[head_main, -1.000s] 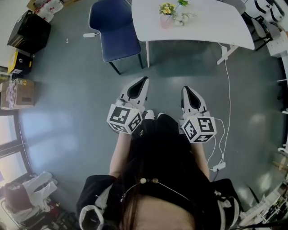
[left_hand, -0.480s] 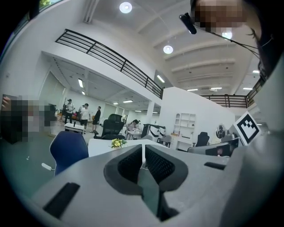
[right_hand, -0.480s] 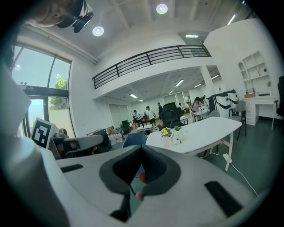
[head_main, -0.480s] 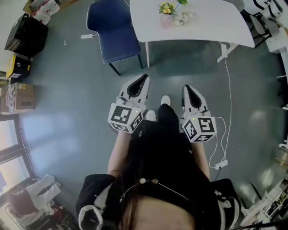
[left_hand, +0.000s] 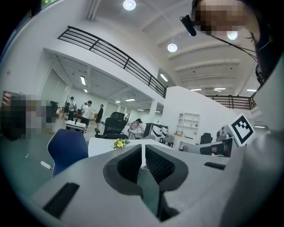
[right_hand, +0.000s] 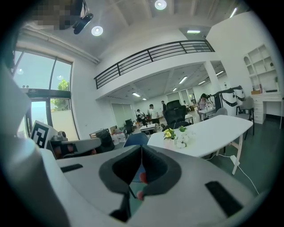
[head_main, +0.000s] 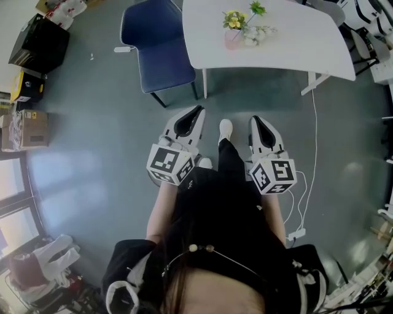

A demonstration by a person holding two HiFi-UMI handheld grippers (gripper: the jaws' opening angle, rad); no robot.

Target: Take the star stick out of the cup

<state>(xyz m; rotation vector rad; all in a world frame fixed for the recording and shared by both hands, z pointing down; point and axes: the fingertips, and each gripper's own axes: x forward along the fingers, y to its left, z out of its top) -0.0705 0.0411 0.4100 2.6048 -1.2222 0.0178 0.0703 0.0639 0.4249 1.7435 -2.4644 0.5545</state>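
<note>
A pinkish cup (head_main: 232,38) with yellow flowers stands on the white table (head_main: 288,37) at the top of the head view. A small green shape (head_main: 256,8) rises from it on a thin stem; it is too small to tell whether this is the star stick. My left gripper (head_main: 197,110) and right gripper (head_main: 253,120) are held side by side over the floor, well short of the table, both shut and holding nothing. The cup (right_hand: 170,135) shows far ahead in the right gripper view, and its flowers (left_hand: 119,143) show above the shut left gripper (left_hand: 143,150).
A blue chair (head_main: 156,40) stands left of the table. A white cable (head_main: 314,122) runs across the grey floor on the right. Boxes (head_main: 24,126) and a black case (head_main: 40,40) sit along the left wall. The person's shoe (head_main: 225,129) shows between the grippers.
The table and chair have shifted lower and nearer in the head view. A foot has stepped forward between the grippers. Both grippers stay shut, held the same way.
</note>
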